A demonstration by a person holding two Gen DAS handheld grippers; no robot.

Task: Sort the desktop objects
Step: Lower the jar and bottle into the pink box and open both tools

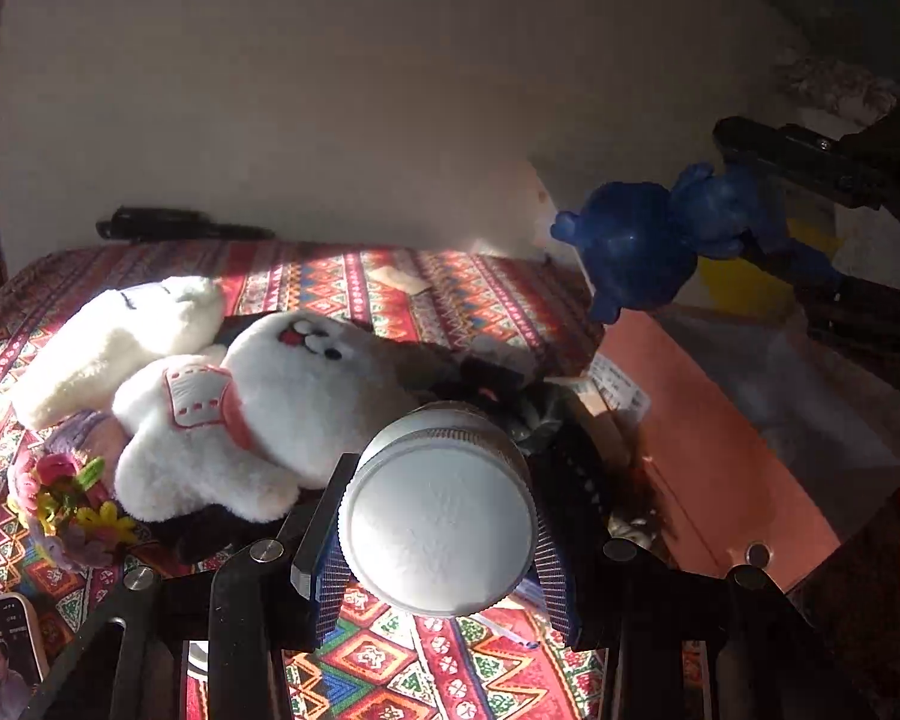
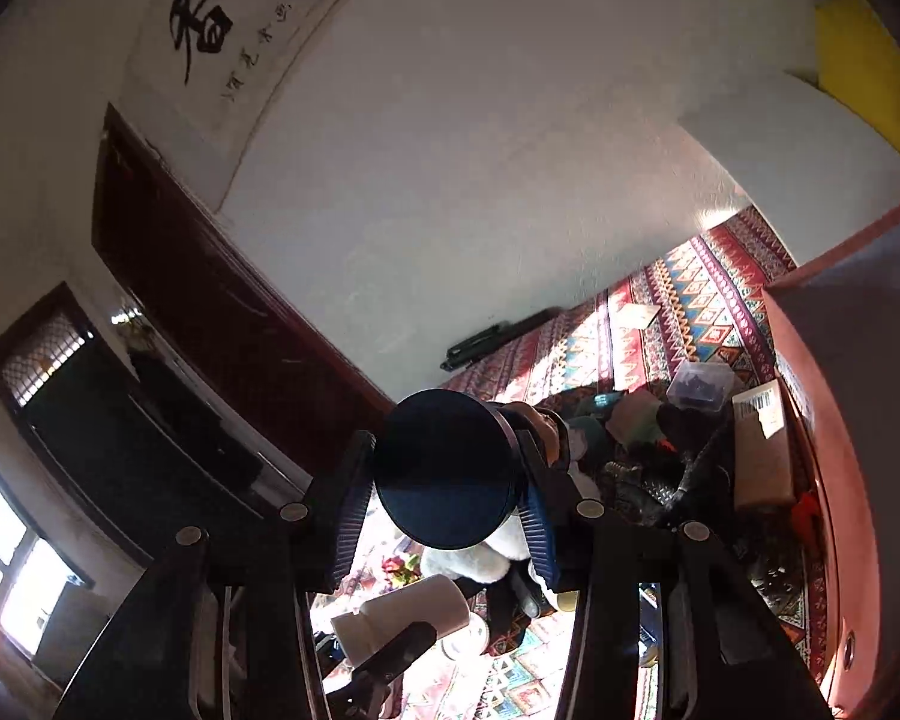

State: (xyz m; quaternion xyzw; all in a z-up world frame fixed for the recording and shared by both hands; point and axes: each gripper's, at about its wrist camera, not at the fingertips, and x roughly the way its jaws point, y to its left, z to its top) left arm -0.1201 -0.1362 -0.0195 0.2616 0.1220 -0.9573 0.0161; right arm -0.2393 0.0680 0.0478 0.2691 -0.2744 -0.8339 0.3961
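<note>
The left gripper [image 1: 438,546] is closed around a white jar [image 1: 438,510], one finger on each side of the cap end. The jar lies along the fingers: its round flat end faces back to the camera, and its body points forward, away from the hand, toward the plush rabbit [image 1: 252,414] and the dark clutter behind it. It is held above the patterned cloth [image 1: 390,294], not resting on it. The right gripper [image 2: 447,474] grips a blue bear [image 1: 648,246] in the same way; in the right wrist view only the bear's dark round base fills the gap between the fingers, while the left wrist view shows the figure sticking out leftward from the black fingers, in the air over the edge of the cloth. Just below and to the right of the bear is an orange bin [image 1: 720,450] with a clear liner; the bear is nearer to it than the jar is, so the right hand seems better placed for a drop there. I cannot tell from this moment where each thing belongs in the sorting. If the jar should go into the bin, the left hand must carry it to the right, past a cardboard box [image 2: 762,450] and the clutter beside the bin wall. A phone [image 1: 6,654] lies at the near left corner.
</note>
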